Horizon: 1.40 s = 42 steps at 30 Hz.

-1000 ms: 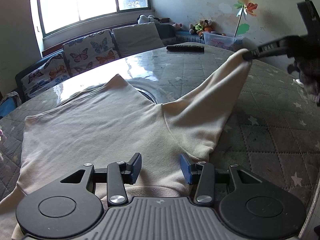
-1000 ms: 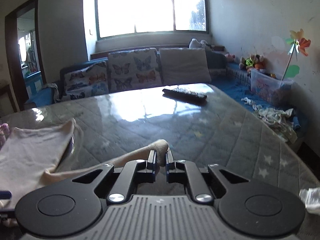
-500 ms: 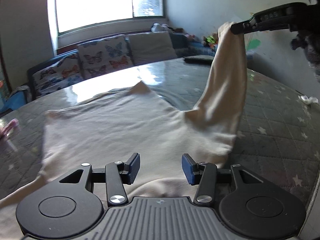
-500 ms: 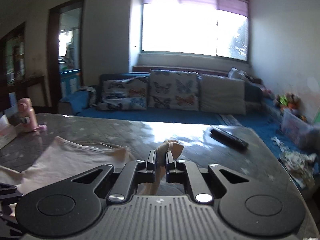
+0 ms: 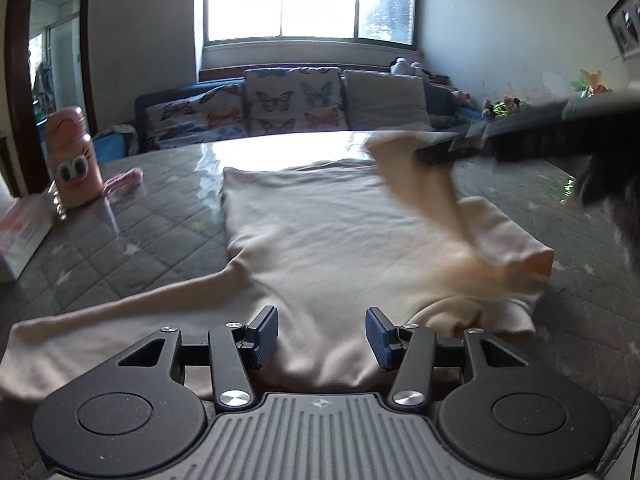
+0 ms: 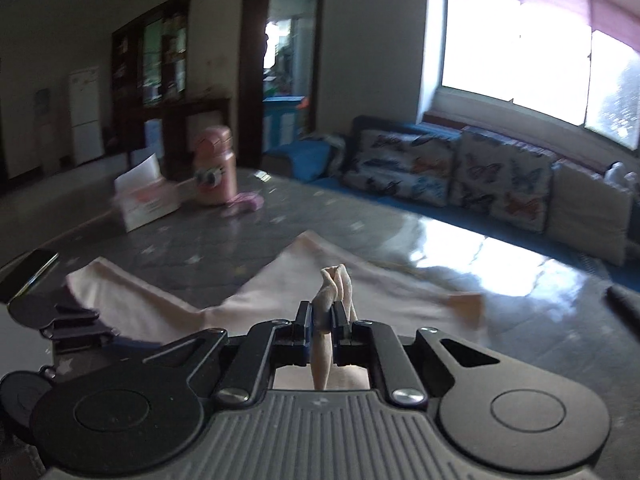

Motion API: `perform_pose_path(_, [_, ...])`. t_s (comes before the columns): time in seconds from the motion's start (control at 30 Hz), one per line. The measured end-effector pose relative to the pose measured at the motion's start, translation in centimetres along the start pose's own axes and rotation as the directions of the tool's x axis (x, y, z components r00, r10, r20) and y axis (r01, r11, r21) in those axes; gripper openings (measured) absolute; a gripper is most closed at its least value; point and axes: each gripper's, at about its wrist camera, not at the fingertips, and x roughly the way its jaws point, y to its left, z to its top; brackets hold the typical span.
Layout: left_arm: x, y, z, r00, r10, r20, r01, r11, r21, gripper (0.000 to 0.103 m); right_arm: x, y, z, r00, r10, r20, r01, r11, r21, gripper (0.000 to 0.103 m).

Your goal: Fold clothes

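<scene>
Hovering nearest, the left gripper (image 5: 322, 334) is hanging over the neck end of the cream shirt (image 5: 320, 232), its jaws having just been opening and now standing apart with nothing pinched between them. The shirt is lying flat on the grey quilted table (image 5: 160, 220), one sleeve trailing near left. The right gripper (image 6: 322, 322), its jaws just easing slightly, is pinching the other sleeve's cuff (image 6: 334, 284) above the shirt's body. Farther left, a pink bottle (image 5: 72, 160) is standing beside a tissue box (image 6: 146, 200).
</scene>
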Motion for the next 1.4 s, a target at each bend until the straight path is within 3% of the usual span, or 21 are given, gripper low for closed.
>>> perform_pose_path(0.03, [0.0, 0.1, 0.0, 1.000, -0.001, 0.000, 0.001, 1.000, -0.003, 0.052, 0.5, 0.8, -0.4, 1.000, 0.026, -0.016, -0.027, 1.000, -0.007, 0.019])
perform_pose_path(0.2, [-0.3, 0.2, 0.1, 1.000, -0.005, 0.014, 0.005, 1.000, -0.013, 0.052, -0.6, 1.5, -1.4, 0.997, 0.064, -0.034, -0.066, 0.997, -0.050, 0.020])
perform_pose_path(0.37, [0.4, -0.2, 0.8, 1.000, -0.026, 0.018, 0.026, 1.000, -0.011, 0.051, -2.8, -2.2, -4.0, 0.995, -0.011, -0.095, 0.010, 1.000, -0.013, 0.021])
perform_pose_path(0.53, [2.3, -1.0, 0.8, 0.999, -0.040, -0.031, 0.040, 0.999, 0.002, 0.049, -4.2, -5.9, -7.4, 0.986, -0.065, -0.153, 0.078, 0.994, 0.081, 0.022])
perform_pose_path(0.63, [3.0, -1.3, 0.8, 0.998, -0.037, -0.051, 0.037, 0.999, 0.007, 0.041, -4.5, -7.3, -8.7, 0.985, -0.062, -0.160, 0.083, 0.988, 0.131, 0.022])
perform_pose_path(0.7, [3.3, -1.4, 0.9, 0.998, -0.036, -0.057, 0.037, 0.999, 0.008, 0.030, -4.5, -7.8, -9.4, 0.985, -0.049, -0.164, 0.074, 0.986, 0.151, 0.023])
perform_pose_path(0.77, [3.3, -1.5, 1.1, 0.998, -0.022, -0.054, 0.022, 1.000, 0.009, 0.009, -4.3, -8.0, -10.0, 0.984, -0.037, -0.176, 0.066, 0.985, 0.158, 0.023])
perform_pose_path(0.83, [3.1, -1.4, 1.5, 0.999, -0.012, -0.047, 0.012, 1.000, 0.005, 0.006, -4.2, -8.0, -10.4, 0.983, -0.032, -0.180, 0.061, 0.986, 0.157, 0.023])
perform_pose_path(1.1, [0.3, -1.1, 4.4, 0.998, -0.003, 0.057, 0.004, 1.000, 0.000, 0.005, -5.2, -8.4, -9.0, 0.990, -0.031, -0.136, 0.049, 0.990, 0.129, 0.026])
perform_pose_path(1.4, [2.3, -0.3, 3.2, 0.999, 0.022, -0.041, -0.022, 1.000, -0.009, 0.009, -1.6, -9.0, -6.8, 0.994, -0.050, -0.099, 0.062, 0.991, 0.120, 0.024])
